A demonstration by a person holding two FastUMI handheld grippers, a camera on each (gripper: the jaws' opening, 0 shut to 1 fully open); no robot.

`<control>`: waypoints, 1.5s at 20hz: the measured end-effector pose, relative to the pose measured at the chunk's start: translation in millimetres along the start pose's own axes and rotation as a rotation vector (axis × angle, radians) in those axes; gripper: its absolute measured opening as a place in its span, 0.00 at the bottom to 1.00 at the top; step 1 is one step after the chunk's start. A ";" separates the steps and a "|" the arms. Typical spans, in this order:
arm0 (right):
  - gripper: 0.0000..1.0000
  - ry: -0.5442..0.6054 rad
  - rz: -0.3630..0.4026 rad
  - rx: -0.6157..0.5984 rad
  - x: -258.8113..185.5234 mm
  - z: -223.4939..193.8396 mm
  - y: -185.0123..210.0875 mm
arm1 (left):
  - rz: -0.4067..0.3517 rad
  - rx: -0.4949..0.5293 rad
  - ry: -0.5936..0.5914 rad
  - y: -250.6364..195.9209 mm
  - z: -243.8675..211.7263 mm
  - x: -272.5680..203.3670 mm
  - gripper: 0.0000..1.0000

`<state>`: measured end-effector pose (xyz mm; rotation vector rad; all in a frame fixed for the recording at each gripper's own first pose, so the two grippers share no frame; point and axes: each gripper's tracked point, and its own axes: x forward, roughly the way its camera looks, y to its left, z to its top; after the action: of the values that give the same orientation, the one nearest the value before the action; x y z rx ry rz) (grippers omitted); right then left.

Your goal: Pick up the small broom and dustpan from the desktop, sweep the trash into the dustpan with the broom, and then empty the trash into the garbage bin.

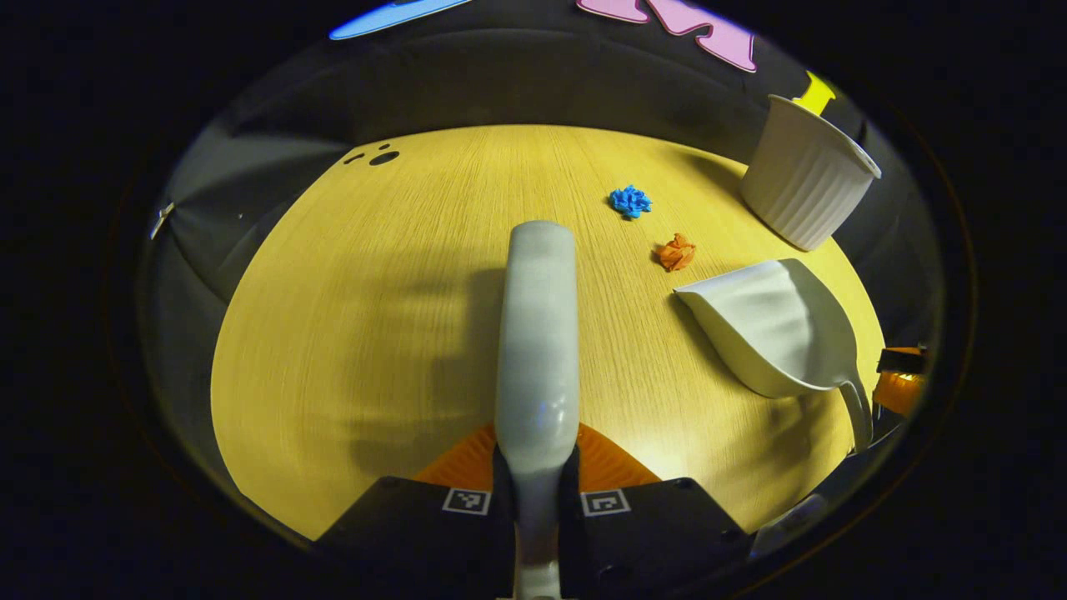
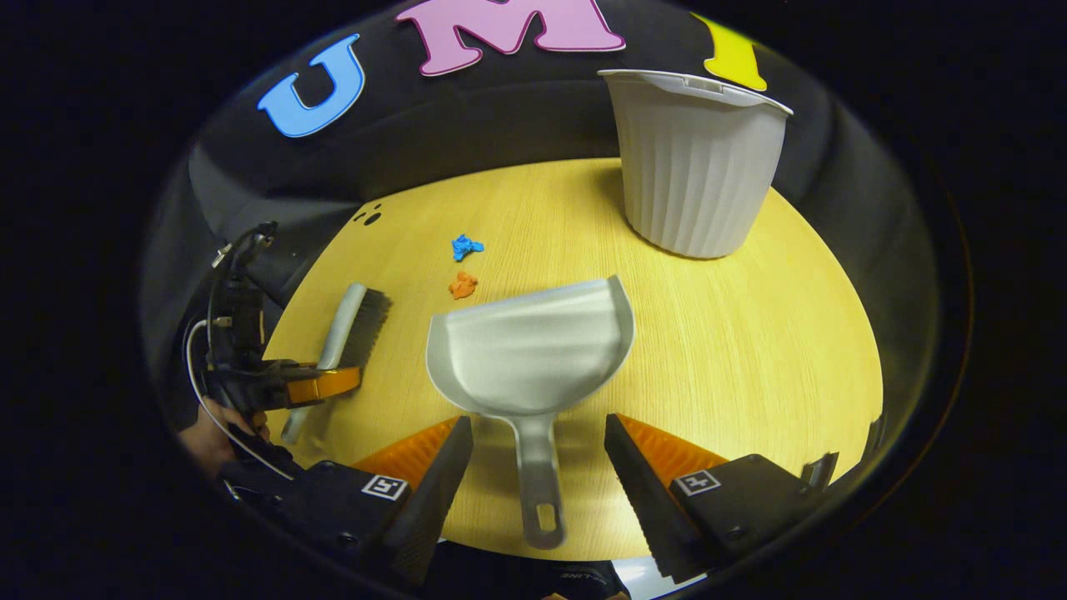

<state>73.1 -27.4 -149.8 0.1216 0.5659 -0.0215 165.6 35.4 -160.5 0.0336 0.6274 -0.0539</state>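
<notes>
In the left gripper view my left gripper [image 1: 538, 457] is shut on the handle of the small grey broom [image 1: 538, 333], which points away over the yellow desktop [image 1: 350, 333]. The right gripper view shows that broom [image 2: 354, 321] with dark bristles at far left, held by the left gripper [image 2: 321, 385]. The grey dustpan [image 2: 533, 350] lies flat on the desk, its handle between the fingers of my open right gripper [image 2: 538, 429], which do not touch it. Blue trash [image 2: 465, 246] and orange trash [image 2: 463, 285] lie just beyond the pan's left corner.
A white ribbed garbage bin [image 2: 696, 158] stands at the back right of the desk, beyond the dustpan [image 1: 771, 329]. The left gripper view shows the bin [image 1: 804, 175] at far right and small holes [image 1: 379, 156] near the desk's far edge. A hand [image 2: 221, 425] holds the left gripper.
</notes>
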 end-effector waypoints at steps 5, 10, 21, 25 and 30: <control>0.99 0.064 -0.050 0.018 15.2 -14.9 -1.6 | -0.048 -0.103 -0.060 6.9 -6.9 -29.3 0.27; 0.99 0.134 -0.099 0.020 37.8 -30.5 -5.3 | -0.038 -0.127 -0.093 23.6 -17.3 -60.3 0.25; 0.88 0.210 -0.147 -0.083 71.3 -38.2 -11.8 | -0.024 -0.143 -0.076 25.8 -26.2 -72.4 0.25; 0.58 0.214 -0.110 -0.139 72.6 -37.9 -7.9 | -0.013 -0.127 -0.064 24.7 -17.8 -67.2 0.25; 0.38 0.263 -0.092 -0.153 71.1 -38.2 -8.6 | -0.009 -0.098 -0.032 20.7 -3.9 -54.3 0.26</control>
<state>112.3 -30.4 -220.9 -0.0521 0.8335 -0.0524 120.8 58.4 -131.5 -0.0646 0.5971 -0.0323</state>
